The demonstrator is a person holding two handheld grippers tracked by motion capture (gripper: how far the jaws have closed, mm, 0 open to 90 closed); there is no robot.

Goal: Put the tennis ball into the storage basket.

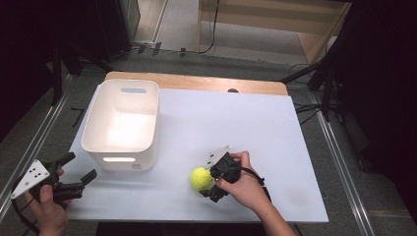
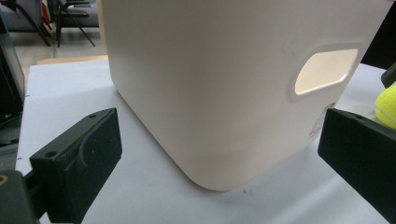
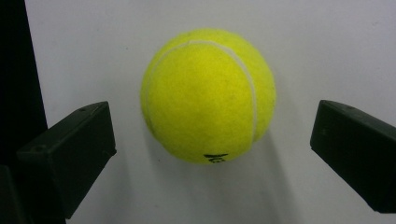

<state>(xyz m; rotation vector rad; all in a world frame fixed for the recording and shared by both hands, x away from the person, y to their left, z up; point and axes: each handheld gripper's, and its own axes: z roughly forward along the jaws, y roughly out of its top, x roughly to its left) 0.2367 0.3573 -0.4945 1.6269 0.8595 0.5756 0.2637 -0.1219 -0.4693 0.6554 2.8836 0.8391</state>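
A yellow tennis ball lies on the white table top, near its front edge. My right gripper is open around the ball, one jaw on each side. In the right gripper view the ball sits between the two black jaws with a gap on both sides, and the gripper is not touching it. My left gripper is open and holds nothing at the table's front left corner. It faces the near wall of a white plastic bin.
The white bin stands upright at the table's left, with handle cut-outs in its near and far walls. It looks empty. The ball shows at the right edge of the left gripper view. A wooden strip borders the far edge.
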